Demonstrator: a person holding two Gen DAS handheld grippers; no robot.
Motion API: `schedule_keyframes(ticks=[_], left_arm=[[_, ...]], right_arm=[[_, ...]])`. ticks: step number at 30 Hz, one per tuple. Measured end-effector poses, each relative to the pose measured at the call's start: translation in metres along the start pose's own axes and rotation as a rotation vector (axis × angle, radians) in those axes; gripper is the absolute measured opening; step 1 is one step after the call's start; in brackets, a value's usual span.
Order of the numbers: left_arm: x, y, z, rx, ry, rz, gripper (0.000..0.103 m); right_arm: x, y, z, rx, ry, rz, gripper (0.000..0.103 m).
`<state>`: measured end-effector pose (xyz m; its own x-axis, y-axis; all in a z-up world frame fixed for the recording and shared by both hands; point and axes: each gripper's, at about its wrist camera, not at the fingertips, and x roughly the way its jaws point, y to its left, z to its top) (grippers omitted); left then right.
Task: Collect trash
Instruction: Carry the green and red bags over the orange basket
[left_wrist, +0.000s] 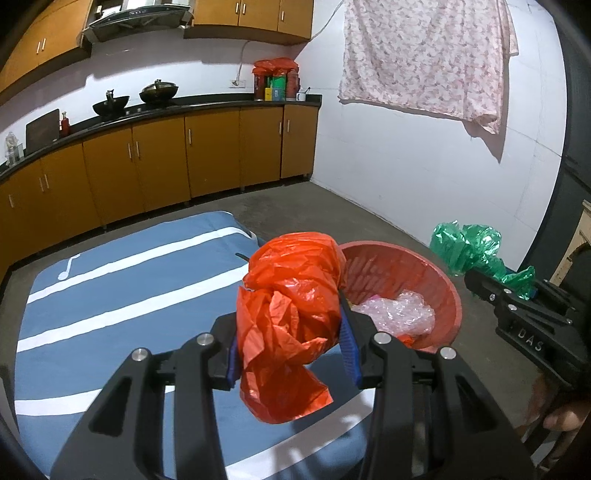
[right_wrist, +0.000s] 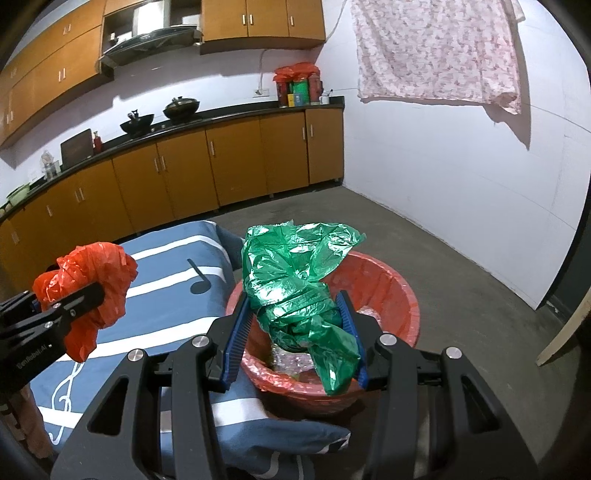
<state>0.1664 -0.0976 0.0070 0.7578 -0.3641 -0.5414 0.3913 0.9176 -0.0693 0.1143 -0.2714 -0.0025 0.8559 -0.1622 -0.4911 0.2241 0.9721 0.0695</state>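
A: What's on the left side?

B: A blue bed (left_wrist: 110, 295) with white stripes and music notes. Past it, brown cabinets run under a dark worktop (left_wrist: 166, 107) with two pans on it.

A: And the left gripper (left_wrist: 291, 354)?

B: It is clenched on a crumpled orange bag (left_wrist: 291, 317); the blue pads press into the bag from both sides. It holds the bag over the edge of the bed, just beside the red basket (left_wrist: 448, 291).

A: What's in the basket?

B: Some clear crinkled plastic (left_wrist: 399, 314) lies inside. In the right wrist view the basket (right_wrist: 406, 295) stands on the floor, touching the side of the bed (right_wrist: 177, 295), and has a reddish liner.

A: The right gripper (right_wrist: 299, 332)?

B: Clamped on a bunched green bag (right_wrist: 299, 280), which hangs over the basket's opening. The orange bag (right_wrist: 92, 284) shows at the left of that view, in the other gripper.

A: Further right?

B: A white wall with a pink flowered cloth (right_wrist: 436, 55) hanging on it.
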Motion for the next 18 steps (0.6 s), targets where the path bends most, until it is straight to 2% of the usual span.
schedule_keyframes(ticks=[18], left_arm=[[0.040,-0.032,0.002,0.038,0.049,-0.016,0.042]], right_arm=[[0.012,-0.026,-0.001,0.052,0.007,-0.056,0.047]])
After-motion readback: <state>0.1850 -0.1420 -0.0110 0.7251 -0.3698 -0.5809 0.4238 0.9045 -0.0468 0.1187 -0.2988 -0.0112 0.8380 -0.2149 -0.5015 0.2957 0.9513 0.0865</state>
